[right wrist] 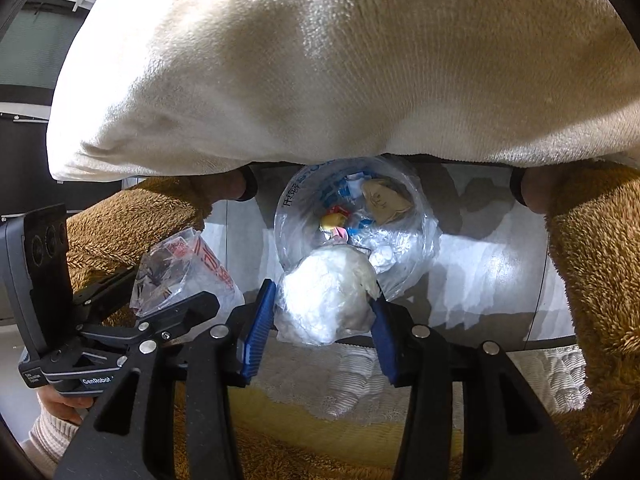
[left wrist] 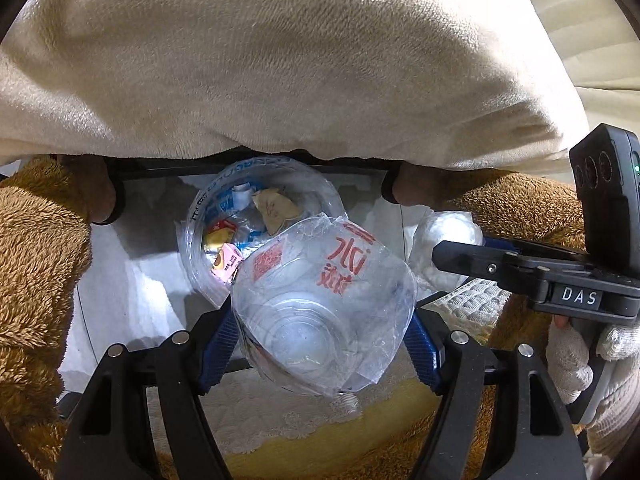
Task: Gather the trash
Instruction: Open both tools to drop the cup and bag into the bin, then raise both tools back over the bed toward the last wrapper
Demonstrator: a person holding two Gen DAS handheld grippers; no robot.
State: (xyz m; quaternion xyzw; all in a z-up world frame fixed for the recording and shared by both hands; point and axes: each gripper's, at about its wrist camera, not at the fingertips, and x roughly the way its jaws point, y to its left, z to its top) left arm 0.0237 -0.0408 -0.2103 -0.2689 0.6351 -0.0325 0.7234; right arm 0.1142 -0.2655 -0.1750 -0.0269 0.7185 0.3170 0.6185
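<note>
My left gripper (left wrist: 322,344) is shut on a crushed clear plastic bottle (left wrist: 324,304) with red print, held above the floor. It also shows in the right wrist view (right wrist: 184,276). My right gripper (right wrist: 324,312) is shut on a crumpled white plastic wad (right wrist: 326,300), seen in the left wrist view (left wrist: 446,240) too. Below both is a round bin lined with a clear bag (left wrist: 200,216) (right wrist: 416,264), holding wrappers, a brown paper scrap (right wrist: 386,200) and a bottle.
A cream fleece blanket (left wrist: 300,60) hangs over the far side and hides the bin's far rim. Brown fleece (left wrist: 36,264) (right wrist: 592,264) flanks both sides. Pale floor (right wrist: 480,272) surrounds the bin. Yellow and white lace cloth (right wrist: 340,404) lies below the grippers.
</note>
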